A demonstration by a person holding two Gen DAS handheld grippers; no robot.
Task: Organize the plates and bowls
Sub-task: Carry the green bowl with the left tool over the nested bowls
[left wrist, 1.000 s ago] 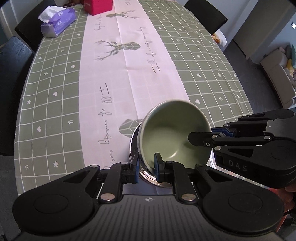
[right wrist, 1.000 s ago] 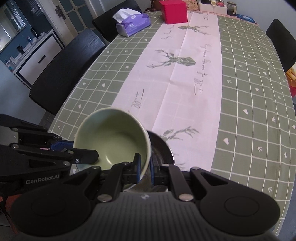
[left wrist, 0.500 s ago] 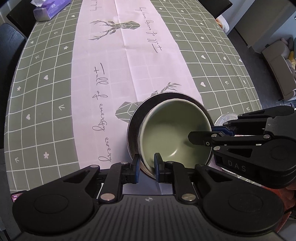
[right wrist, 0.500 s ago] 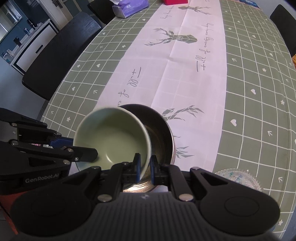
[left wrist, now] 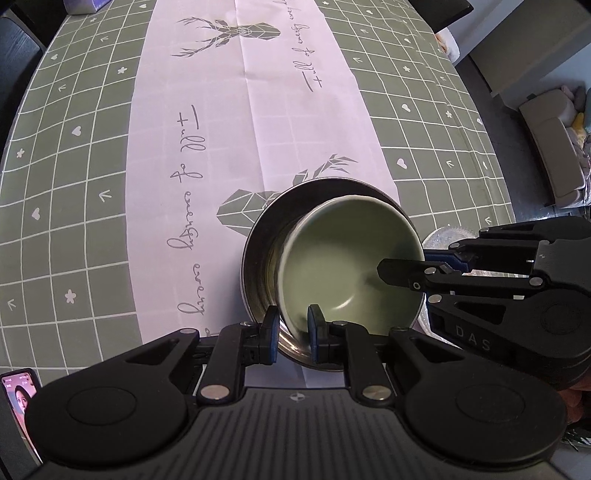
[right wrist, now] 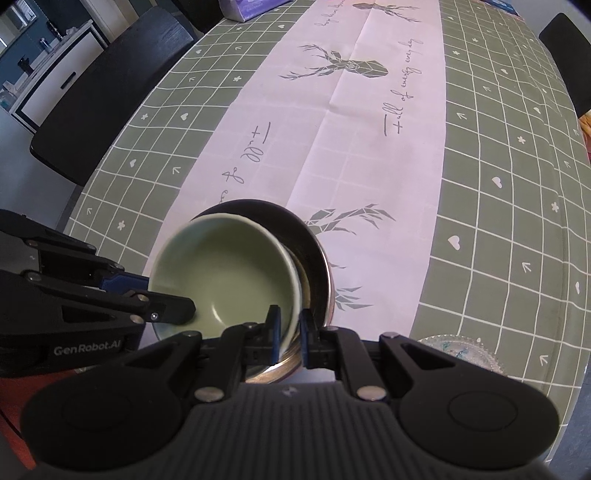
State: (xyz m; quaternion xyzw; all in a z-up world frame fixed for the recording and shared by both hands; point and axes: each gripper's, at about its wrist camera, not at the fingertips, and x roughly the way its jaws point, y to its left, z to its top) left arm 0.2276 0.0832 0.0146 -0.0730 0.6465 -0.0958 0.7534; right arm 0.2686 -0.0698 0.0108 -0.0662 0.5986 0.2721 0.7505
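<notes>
A pale green bowl (left wrist: 351,269) (right wrist: 221,273) hangs tilted inside a larger steel bowl (left wrist: 258,254) (right wrist: 319,258) that stands on the table near its front edge. My left gripper (left wrist: 291,323) is shut on the green bowl's near rim, one pad inside and one outside. In the left wrist view my right gripper (left wrist: 417,264) pinches the rim on the right side. From the right wrist view, my right gripper (right wrist: 290,326) is shut on the rim, and my left gripper (right wrist: 162,299) clamps it on the left. The bottom of the steel bowl is hidden.
A clear glass plate (left wrist: 447,236) (right wrist: 461,350) lies on the checked green tablecloth (left wrist: 74,184) right of the bowls. A phone (left wrist: 18,391) sits at the near left edge. Black chairs (right wrist: 110,92) line the left side. A tissue pack (right wrist: 251,7) lies far back.
Both grippers have sunk with the green bowl, which now sits lower inside the steel bowl. Both views have tipped further downward.
</notes>
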